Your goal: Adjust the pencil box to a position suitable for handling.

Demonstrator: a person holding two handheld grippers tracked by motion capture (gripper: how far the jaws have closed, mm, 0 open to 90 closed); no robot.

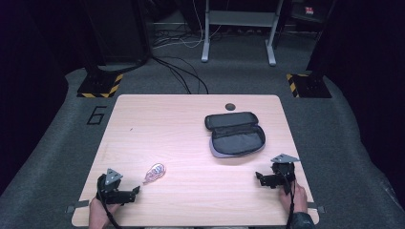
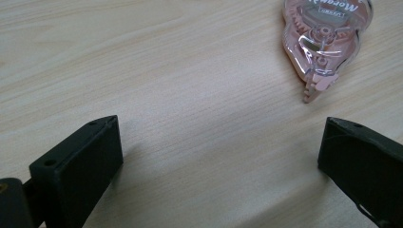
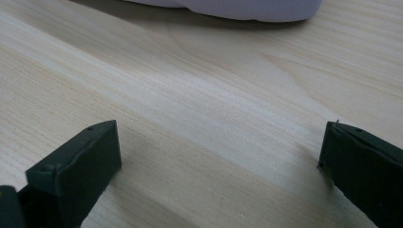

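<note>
A clear pink correction-tape dispenser point(image 1: 154, 172) lies flat on the light wooden table point(image 1: 181, 119), left of centre near the front. My left gripper point(image 1: 135, 192) rests just behind it at the front left, open, nothing between its jaws; in the left gripper view the dispenser point(image 2: 324, 40) lies ahead and to the right. An unzipped grey-and-black pencil case point(image 1: 235, 134) lies open right of centre. My right gripper point(image 1: 258, 177) sits at the front right, open and empty; the right gripper view catches the case's pale edge point(image 3: 237, 8) at the top.
A small dark round hole point(image 1: 230, 106) sits near the table's far edge. Beyond the table are grey carpet, loose cables point(image 1: 184, 71), a white stand's legs point(image 1: 238, 33) and two black-and-yellow striped bases point(image 1: 100, 86).
</note>
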